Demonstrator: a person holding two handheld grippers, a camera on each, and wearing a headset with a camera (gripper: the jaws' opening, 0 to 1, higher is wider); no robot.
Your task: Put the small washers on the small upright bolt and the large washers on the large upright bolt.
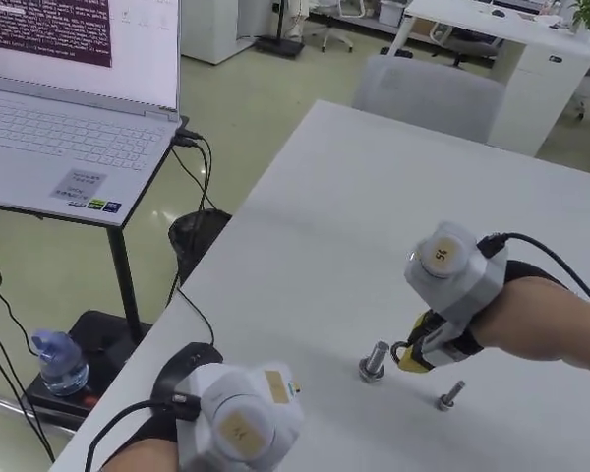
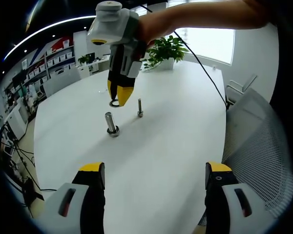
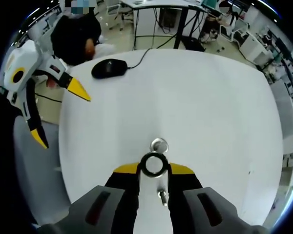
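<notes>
Where the head view cuts off the left gripper (image 1: pixel 238 425) at its bottom edge, the jaws are hidden. The right gripper (image 1: pixel 413 356) hangs just beside the large bolt (image 1: pixel 373 360), with the small bolt (image 1: pixel 449 395) near it on the white bench (image 1: pixel 315 226). The washer (image 1: pixel 401 351) in its tips is hard to make out.

The left gripper view shows its own jaws wide apart, released and holding nothing. Across from them the right gripper pinches the washer above the large bolt.

The right gripper view shows the washer grasped between the yellow tips, with the large bolt's top just beyond. The small bolt appears blurred through the gap between the jaws. A mouse (image 3: pixel 109 68) lies near the released left gripper.
</notes>
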